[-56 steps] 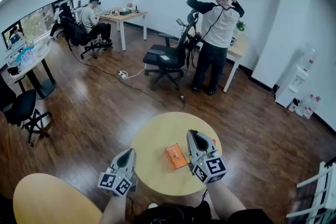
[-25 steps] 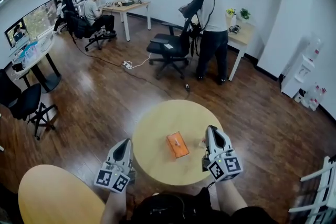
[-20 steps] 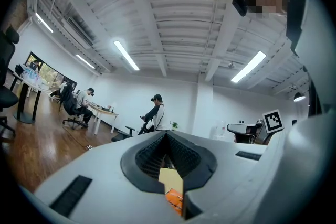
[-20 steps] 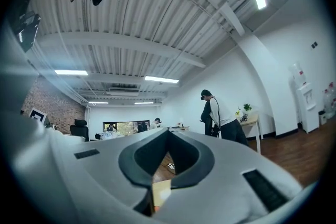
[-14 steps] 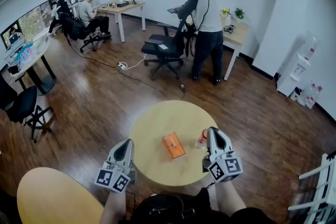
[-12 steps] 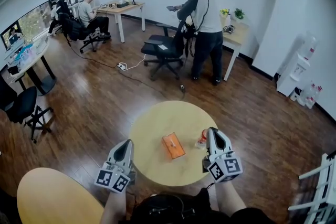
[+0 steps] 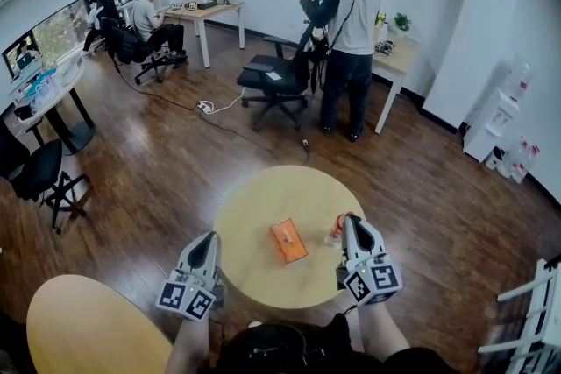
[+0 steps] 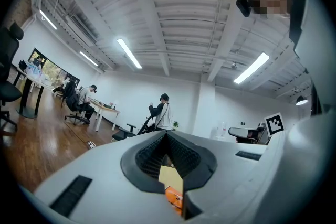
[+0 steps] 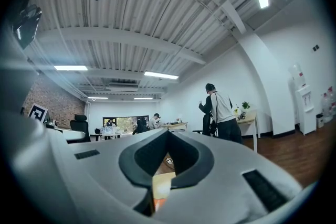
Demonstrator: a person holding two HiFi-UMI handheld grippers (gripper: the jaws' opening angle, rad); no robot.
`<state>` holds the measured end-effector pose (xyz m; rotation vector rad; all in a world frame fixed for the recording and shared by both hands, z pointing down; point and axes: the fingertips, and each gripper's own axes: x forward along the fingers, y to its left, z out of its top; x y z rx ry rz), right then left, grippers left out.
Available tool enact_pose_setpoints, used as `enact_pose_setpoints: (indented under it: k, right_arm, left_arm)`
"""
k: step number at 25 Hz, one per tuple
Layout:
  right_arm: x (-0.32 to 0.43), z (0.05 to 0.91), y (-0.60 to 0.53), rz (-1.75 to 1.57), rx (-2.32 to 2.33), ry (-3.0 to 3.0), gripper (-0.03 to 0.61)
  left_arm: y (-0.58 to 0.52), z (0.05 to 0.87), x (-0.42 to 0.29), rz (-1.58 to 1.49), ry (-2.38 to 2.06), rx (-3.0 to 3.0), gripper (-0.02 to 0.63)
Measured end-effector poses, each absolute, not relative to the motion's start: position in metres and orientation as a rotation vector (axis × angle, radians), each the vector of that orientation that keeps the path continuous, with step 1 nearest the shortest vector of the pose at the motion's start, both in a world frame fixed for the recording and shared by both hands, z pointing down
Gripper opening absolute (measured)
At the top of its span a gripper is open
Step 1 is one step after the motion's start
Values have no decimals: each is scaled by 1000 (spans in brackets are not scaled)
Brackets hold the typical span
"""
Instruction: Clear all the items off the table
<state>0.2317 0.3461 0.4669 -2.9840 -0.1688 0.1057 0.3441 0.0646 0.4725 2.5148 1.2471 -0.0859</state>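
Observation:
A flat orange packet (image 7: 287, 241) lies near the middle of the round wooden table (image 7: 254, 215). A small clear item with a red part (image 7: 337, 231) stands at the table's right side, just left of my right gripper's (image 7: 348, 222) tip. That gripper hovers over the table's right edge, shut and empty. My left gripper (image 7: 209, 239) is at the table's left edge, also shut with nothing in it. In the left gripper view the closed jaws (image 8: 167, 136) frame a sliver of the orange packet (image 8: 173, 198). The right gripper view shows closed jaws (image 9: 168, 134) over the tabletop (image 9: 164, 183).
A second round table (image 7: 88, 328) sits at the lower left. One person (image 7: 346, 31) stands beside an office chair (image 7: 276, 88) and a desk (image 7: 399, 57) at the back. Another person (image 7: 153, 17) is seated far left. A white rack (image 7: 526, 320) is at the lower right.
Since the oldest frame my right gripper has shifted right, away from the orange packet, and the small clear item now shows beside it. The standing person has turned around.

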Motion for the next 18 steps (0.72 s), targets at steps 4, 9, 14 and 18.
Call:
enact_pose_setpoints:
  k: [4, 9, 14, 18]
  right_arm:
    - [228, 470, 346, 94, -2983, -167, 2]
    - [231, 472, 352, 116, -2977, -154, 2]
    - [233, 468, 345, 92, -2977, -127, 2]
    - [237, 469, 336, 79, -2978, -115, 2]
  left_arm:
    - [64, 475, 339, -80, 1244, 2520, -9]
    - [67, 476, 340, -83, 1246, 2533, -9]
    - [65, 472, 339, -61, 1233, 2535, -9]
    - [54, 474, 339, -54, 1220, 2545, -9]
